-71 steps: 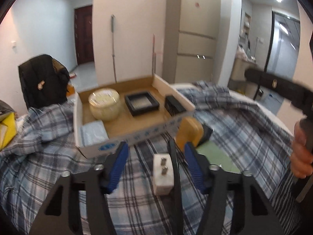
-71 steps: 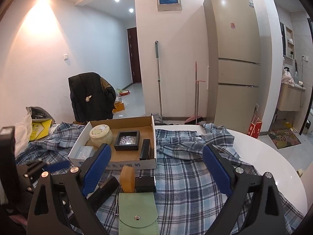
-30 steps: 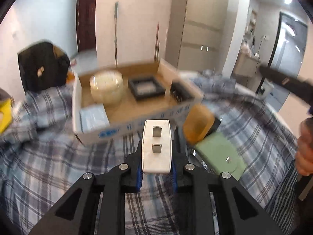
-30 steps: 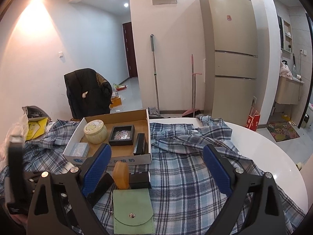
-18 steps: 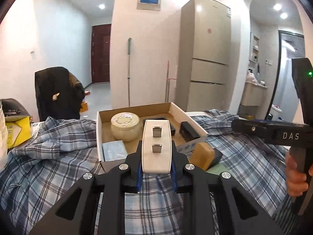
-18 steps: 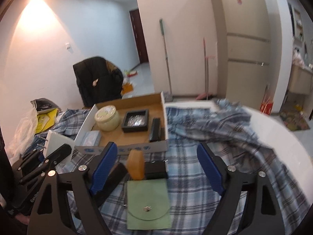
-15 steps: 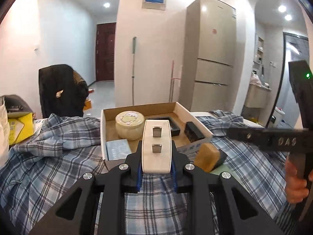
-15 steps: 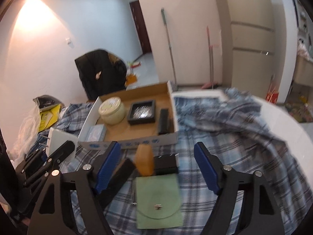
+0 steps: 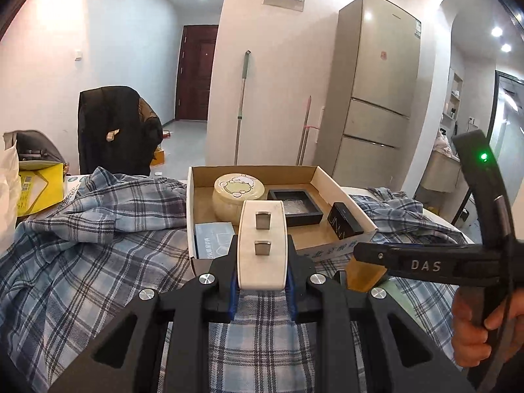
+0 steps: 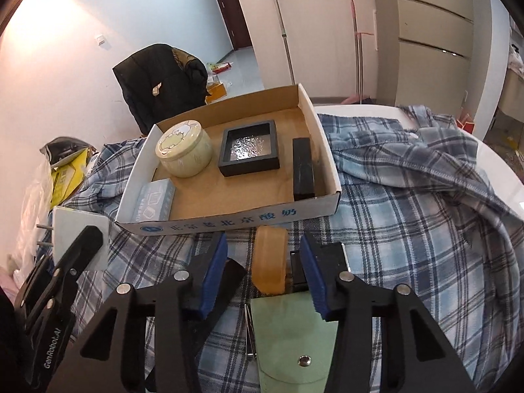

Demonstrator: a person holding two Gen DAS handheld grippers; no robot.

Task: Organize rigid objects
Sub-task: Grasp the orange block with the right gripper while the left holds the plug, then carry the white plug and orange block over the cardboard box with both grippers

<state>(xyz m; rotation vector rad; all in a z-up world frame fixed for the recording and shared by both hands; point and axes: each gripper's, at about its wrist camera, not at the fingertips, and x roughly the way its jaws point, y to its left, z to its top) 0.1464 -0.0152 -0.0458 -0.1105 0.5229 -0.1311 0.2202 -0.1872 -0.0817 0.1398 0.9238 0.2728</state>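
Black grippers (image 10: 263, 263), blue-padded jaws

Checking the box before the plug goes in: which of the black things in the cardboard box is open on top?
The square black tray in the middle of the cardboard box; its open top shows a shiny lining, while the narrow black box beside it is closed.

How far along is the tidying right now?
Done: round tin, black tray, black case and blue packet sit in the cardboard box. In hand: left gripper holds the white plug; right gripper, jaws just closing, straddles the amber block. Left: green pouch.
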